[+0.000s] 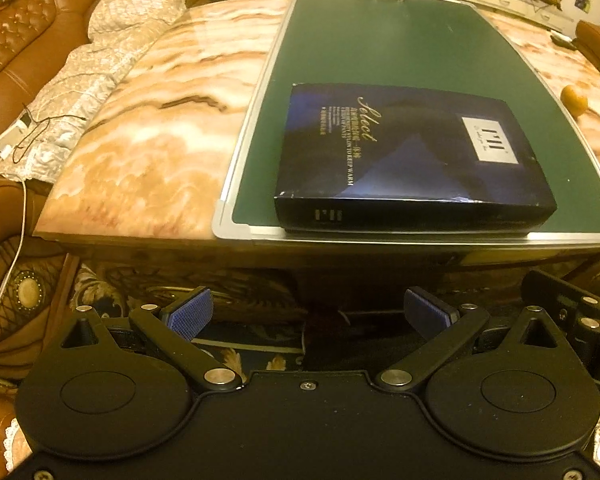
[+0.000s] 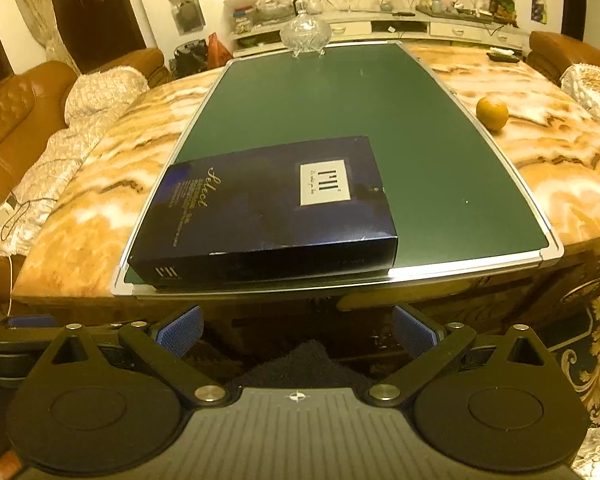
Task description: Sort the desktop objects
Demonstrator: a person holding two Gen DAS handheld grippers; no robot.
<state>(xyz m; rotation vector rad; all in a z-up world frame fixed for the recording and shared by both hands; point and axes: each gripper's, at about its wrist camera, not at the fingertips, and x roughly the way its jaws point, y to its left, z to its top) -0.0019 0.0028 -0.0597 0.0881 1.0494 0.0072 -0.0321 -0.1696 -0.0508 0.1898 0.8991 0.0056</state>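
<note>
Both the left gripper (image 1: 308,312) and right gripper (image 2: 298,330) are hanging wide open, empty, with the box (image 2: 268,210) lying at twelve o'clock on the green board (image 2: 340,100).

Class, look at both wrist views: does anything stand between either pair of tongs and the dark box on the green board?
Nothing visible does. Both the left tongs and the right tongs hang open before the table edge, with only open space up to the box on the board.

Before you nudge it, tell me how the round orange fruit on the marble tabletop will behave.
The round orange fruit will probably roll: it sits unsupported on the glossy marble tabletop. Its skin looks smooth, so perhaps slippery. Likely firm, not fragile.
</note>
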